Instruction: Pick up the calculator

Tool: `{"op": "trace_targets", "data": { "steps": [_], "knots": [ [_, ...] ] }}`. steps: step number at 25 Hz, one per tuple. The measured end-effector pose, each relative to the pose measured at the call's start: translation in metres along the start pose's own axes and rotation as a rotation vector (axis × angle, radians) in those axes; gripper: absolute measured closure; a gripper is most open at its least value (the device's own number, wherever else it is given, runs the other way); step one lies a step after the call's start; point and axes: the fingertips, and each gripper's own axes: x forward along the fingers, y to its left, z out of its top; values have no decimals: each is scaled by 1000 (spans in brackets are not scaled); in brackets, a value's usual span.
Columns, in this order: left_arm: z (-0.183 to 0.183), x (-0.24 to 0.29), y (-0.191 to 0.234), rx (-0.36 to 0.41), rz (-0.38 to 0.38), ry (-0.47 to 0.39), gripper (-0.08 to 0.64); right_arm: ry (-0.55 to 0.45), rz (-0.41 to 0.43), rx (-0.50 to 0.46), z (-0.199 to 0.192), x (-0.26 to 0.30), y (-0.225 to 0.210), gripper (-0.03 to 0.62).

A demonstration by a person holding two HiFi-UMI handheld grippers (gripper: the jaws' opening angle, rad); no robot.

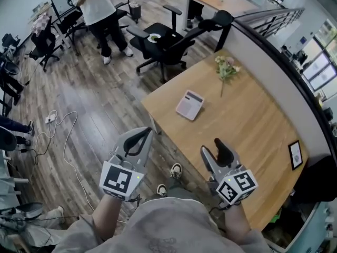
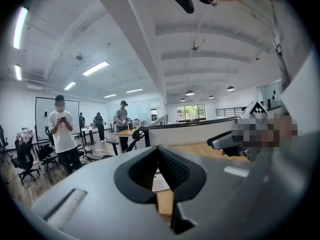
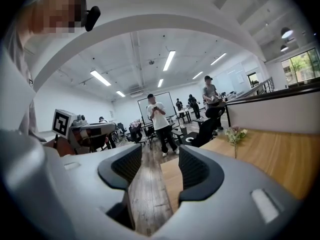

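Observation:
A white-and-grey calculator [image 1: 190, 105] lies flat on the wooden table [image 1: 247, 125], near its left corner. My left gripper [image 1: 147, 133] hovers over the floor just off the table's near-left edge, short of the calculator, jaws closed tip to tip and holding nothing. In the left gripper view its tips [image 2: 159, 150] meet, and a bit of the calculator [image 2: 160, 183] shows below them. My right gripper [image 1: 211, 145] is over the table's near edge, open and empty. The right gripper view shows its jaws [image 3: 161, 156] apart, with floor and table edge between them.
A sprig of artificial flowers [image 1: 225, 67] lies at the table's far end. A small black-framed card [image 1: 295, 154] sits at the right. A curved partition [image 1: 284, 73] bounds the table's right side. A black office chair [image 1: 168, 41] and a standing person [image 1: 97, 9] are beyond.

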Motion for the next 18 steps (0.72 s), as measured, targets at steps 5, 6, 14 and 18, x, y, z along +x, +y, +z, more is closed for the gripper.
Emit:
{"op": "trace_targets", "data": {
  "steps": [5,6,14,18],
  "knots": [
    [-7,51,11,9,-21,49,558,8,-6,52,10,29,-42,370],
    [-9,62,13,22,-29,54,558,15,-4,69,11,36,-52,370],
    [-38,138,23,6,-83,137,558,86,31,233,-3,87,-128,370],
    [-48,166,24,-3,-110,177,558,75,27,324,-5,106,-159,370]
  ]
}}
